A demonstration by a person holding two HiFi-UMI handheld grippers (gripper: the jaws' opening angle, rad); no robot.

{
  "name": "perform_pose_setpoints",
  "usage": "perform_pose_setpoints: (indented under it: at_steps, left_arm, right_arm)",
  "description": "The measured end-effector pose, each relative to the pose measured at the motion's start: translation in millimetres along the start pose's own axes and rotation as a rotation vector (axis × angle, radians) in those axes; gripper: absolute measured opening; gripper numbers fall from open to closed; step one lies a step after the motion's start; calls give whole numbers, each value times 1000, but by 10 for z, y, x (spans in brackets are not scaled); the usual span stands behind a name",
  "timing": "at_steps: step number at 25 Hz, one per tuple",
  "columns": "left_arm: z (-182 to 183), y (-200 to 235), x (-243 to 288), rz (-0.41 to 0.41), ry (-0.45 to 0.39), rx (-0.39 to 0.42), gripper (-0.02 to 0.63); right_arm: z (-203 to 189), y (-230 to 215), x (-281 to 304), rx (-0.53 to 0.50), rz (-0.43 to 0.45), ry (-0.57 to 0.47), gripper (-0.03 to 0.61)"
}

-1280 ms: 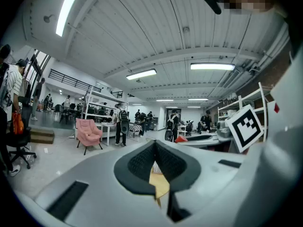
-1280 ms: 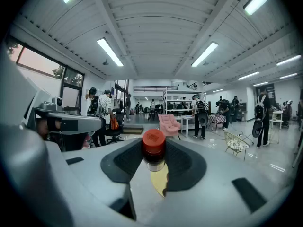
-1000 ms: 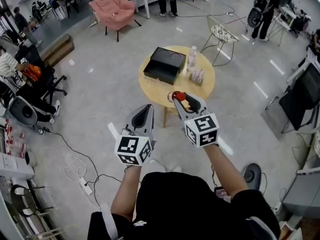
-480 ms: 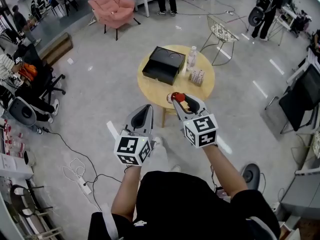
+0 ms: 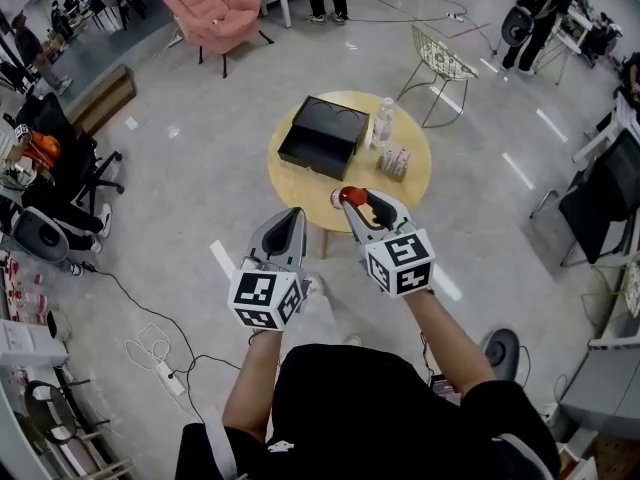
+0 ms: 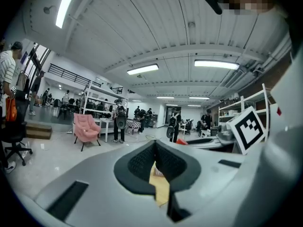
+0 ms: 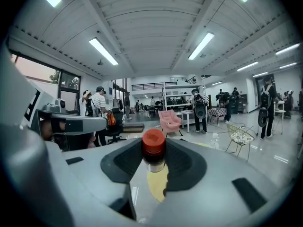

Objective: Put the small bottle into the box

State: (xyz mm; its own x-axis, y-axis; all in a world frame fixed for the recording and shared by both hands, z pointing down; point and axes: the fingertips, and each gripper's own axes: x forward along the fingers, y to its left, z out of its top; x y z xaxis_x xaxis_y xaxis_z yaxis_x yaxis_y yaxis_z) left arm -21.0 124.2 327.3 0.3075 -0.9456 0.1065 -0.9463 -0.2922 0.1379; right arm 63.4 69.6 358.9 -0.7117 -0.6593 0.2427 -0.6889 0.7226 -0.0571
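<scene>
Transport step: right gripper [image 5: 354,200] clamped on the small bottle [image 7: 153,146], left gripper [image 5: 296,215] closed and empty; next, reach the open box [image 5: 322,138] at 11 o'clock, lower in, release.

The head view looks from the head of the person [image 5: 380,408] steeply down and forward, over the floor [image 5: 180,198] to the round table [image 5: 310,200] ahead. The left gripper view rides low, close behind its own fingers [image 6: 137,162], and faces almost level ahead. The right gripper view sits likewise behind its fingers [image 7: 184,164]. All three views share the pink armchair [image 5: 215,8] beyond the table. In both gripper views a yellow sliver of the table shows between the fingers.
</scene>
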Motion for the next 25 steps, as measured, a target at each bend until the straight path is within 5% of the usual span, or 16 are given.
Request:
perform_pose_setpoints:
  at_steps: [25]
  left_arm:
    - [241, 1380, 1422, -82, 65, -45, 11]
  right_arm:
    - [312, -645, 1738, 39, -71, 82, 133]
